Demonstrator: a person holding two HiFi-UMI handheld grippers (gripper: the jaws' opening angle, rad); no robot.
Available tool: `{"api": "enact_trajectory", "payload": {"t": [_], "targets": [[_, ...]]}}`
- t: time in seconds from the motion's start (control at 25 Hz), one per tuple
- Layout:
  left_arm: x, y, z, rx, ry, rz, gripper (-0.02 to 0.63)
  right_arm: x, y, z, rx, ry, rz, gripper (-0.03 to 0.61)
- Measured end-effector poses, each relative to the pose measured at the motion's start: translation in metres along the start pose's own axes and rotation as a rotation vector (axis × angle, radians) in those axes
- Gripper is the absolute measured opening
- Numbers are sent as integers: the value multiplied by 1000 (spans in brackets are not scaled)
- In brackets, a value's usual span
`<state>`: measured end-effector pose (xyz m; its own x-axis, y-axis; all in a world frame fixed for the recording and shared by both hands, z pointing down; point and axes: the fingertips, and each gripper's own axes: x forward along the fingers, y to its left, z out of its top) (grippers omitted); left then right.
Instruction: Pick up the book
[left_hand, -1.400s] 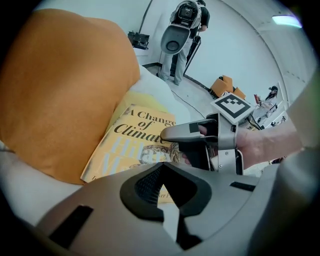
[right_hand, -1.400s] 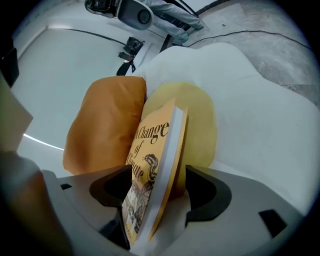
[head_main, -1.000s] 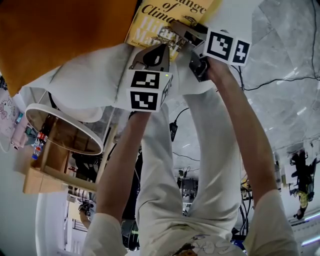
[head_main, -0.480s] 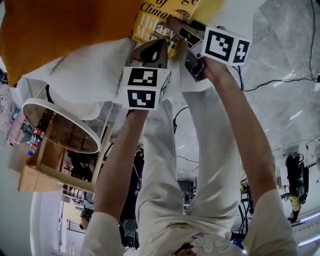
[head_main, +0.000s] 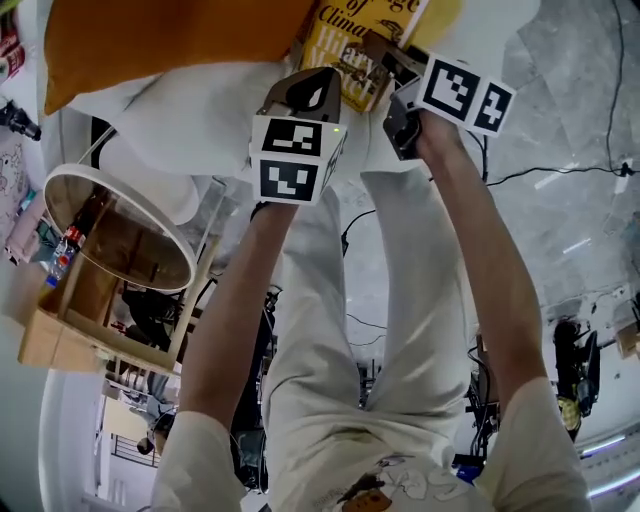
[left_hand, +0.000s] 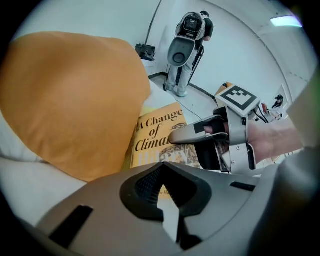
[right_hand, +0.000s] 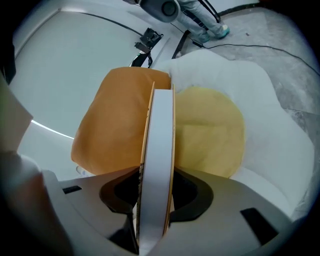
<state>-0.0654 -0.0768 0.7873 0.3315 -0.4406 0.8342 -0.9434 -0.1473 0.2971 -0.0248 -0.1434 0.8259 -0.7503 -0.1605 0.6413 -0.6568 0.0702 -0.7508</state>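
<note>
The book (head_main: 352, 48) is yellow with dark title print and lies against the orange pillow (head_main: 170, 40) at the top of the head view. My right gripper (head_main: 378, 52) has its jaws closing on the book's edge. In the right gripper view the book (right_hand: 157, 150) stands edge-on between the pads, filling the gap of the right gripper (right_hand: 156, 182). The left gripper view shows the cover (left_hand: 157, 135) with the right gripper (left_hand: 197, 134) clamped over it. My left gripper (head_main: 303, 97) hovers just left of the book, jaws together and empty; its tips (left_hand: 162, 167) meet.
White bedding (head_main: 190, 130) lies under the pillows. A pale yellow cushion (right_hand: 210, 130) sits right of the book. A round glass-topped side table (head_main: 120, 240) stands at the left. Cables (head_main: 560, 170) cross the grey floor. A camera rig on a stand (left_hand: 187, 40) is behind the bed.
Both grippers have drifted a little right in the head view. The book has stayed with the right gripper, whose jaws have narrowed onto it. The left gripper's jaws look the same.
</note>
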Motion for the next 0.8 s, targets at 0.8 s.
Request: {"api": "enact_trajectory", "payload": {"t": [0.8], "targets": [[-99,-26,60,56,-46,-21,6,-104,88,20,-135,-18,-24,158]]}}
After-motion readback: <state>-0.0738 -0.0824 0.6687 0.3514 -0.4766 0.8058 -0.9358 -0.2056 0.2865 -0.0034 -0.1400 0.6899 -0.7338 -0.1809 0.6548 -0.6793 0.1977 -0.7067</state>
